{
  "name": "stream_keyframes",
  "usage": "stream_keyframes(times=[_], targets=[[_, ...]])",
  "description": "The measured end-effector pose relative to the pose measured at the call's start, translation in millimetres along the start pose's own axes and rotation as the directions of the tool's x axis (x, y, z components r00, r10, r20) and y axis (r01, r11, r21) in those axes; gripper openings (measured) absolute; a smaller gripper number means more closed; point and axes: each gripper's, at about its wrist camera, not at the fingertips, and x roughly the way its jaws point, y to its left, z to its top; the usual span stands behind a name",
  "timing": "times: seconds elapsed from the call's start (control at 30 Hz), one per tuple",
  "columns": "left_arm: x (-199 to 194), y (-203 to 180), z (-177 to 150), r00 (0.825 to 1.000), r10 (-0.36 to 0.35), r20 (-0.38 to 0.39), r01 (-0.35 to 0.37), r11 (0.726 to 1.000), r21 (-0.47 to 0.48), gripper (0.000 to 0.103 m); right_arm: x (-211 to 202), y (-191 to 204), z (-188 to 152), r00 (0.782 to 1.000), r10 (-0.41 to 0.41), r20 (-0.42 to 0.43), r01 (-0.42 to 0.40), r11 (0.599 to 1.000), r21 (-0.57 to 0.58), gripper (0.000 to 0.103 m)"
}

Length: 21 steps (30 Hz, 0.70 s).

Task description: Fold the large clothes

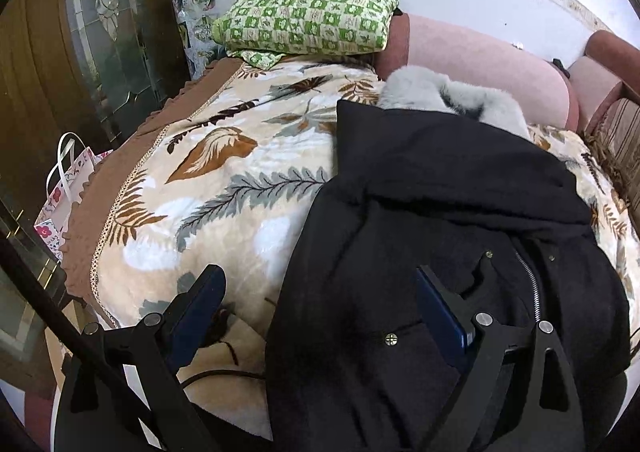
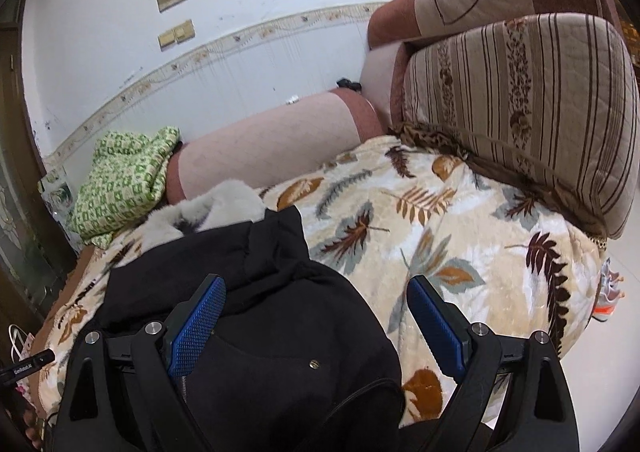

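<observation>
A large black coat (image 1: 432, 220) with a grey fur-trimmed hood (image 1: 452, 96) lies on a leaf-patterned blanket (image 1: 208, 188) over a sofa. Its zipper and snaps show at the front. My left gripper (image 1: 320, 288) hovers open over the coat's left edge, one finger above the blanket, the other above the black cloth. In the right wrist view the coat (image 2: 256, 292) fills the lower left, fur hood (image 2: 208, 208) beyond. My right gripper (image 2: 316, 300) is open above the coat's right edge, with nothing held.
A folded green checked cloth (image 1: 308, 20) rests at the sofa's far end by a pink bolster (image 1: 480, 64). A striped cushion (image 2: 532, 104) stands at the right. A gift bag (image 1: 60, 196) sits on the floor left of the sofa, near a dark glass door (image 1: 108, 32).
</observation>
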Motion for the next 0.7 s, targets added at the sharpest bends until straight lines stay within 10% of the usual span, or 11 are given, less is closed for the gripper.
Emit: stream_keyframes(times=[0.3,0.47,0.57,0.7], targets=[[33.3,7.4,1.7,0.998,0.02,-0.058,-0.019,1.0,0.023,0.093,42.7,-21.7,-10.9,0.991,-0.008,-0.136,0.014,0.999,0.05,0.095],[64.3,50.7,14.9,0.987,-0.111,-0.115,0.096,0.987,-0.127,0.093,80.0,-37.7,-6.6,0.968,-0.015,-0.249,0.024,0.999,0.033,0.095],[93.6,73.5,16.3,0.951,-0.251,-0.178,0.203,0.947,-0.249,0.093,105.1,-50.6,-5.9,0.948,-0.002,-0.318,0.018,0.999,0.049,0.094],[124.2,74.8,7.1,0.862,-0.44,-0.251,0.347,0.874,-0.34,0.093,136.2,-66.6,-9.9,0.911,0.084,-0.403,-0.029,0.99,0.14,0.094]])
